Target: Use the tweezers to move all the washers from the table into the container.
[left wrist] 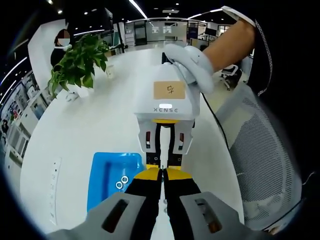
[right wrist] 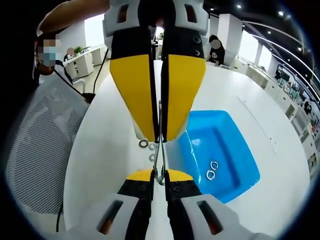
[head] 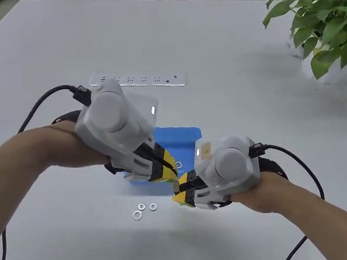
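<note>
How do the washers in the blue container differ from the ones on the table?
Count: two container washers against three table washers.
Place: the pair lies on the container floor; the three lie on the table outside its wall, by the tweezers.
Spacing: the pair sits close together; the three are spread a little wider.
Shared: all are small silvery rings lying flat.

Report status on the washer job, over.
Tip to tip: left gripper and right gripper both shut on tweezers. In container two washers; on table three washers. Beyond container, power strip, out of the way.
</note>
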Demonstrator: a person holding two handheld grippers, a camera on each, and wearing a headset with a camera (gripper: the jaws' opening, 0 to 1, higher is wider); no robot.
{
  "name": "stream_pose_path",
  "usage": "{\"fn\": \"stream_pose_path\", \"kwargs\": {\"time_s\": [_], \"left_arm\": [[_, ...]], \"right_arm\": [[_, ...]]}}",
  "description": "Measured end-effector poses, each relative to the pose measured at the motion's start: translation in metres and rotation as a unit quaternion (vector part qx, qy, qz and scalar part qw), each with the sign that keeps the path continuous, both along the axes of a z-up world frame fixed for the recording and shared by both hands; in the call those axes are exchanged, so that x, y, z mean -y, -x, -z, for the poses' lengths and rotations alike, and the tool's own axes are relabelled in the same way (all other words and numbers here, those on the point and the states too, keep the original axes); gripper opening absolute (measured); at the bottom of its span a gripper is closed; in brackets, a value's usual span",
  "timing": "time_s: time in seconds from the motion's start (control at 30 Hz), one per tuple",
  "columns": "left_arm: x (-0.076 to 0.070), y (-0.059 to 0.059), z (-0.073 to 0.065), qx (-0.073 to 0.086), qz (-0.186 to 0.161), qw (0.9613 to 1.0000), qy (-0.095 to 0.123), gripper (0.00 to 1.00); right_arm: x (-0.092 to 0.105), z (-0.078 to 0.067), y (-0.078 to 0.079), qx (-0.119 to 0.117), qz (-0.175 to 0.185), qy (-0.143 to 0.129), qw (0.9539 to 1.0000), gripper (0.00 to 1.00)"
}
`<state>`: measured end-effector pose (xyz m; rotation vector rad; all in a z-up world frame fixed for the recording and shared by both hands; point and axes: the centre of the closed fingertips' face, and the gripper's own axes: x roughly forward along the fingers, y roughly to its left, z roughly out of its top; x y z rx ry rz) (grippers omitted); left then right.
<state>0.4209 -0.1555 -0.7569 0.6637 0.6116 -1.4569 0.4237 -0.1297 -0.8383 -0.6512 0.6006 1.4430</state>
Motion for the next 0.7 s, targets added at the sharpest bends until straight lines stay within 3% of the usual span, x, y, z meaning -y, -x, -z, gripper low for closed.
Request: {"fn": "stream_pose_path", "kwargs": {"time_s": [0.37, 0.7], "left_arm": [[-0.003, -0.008, -0.021, 0.018, -0.006, 0.9998, 0.009, 0.06], [-0.005, -0.025, -0.034, 0.032, -0.009, 0.9993, 0.014, 0.06]], "right_arm": [[-0.004, -0.021, -0.011, 0.015, 0.000, -0.003, 0.9999, 0.10], [-0.005, -0.034, -0.030, 0.031, -0.003, -0.003, 0.9995, 0.10]]}}
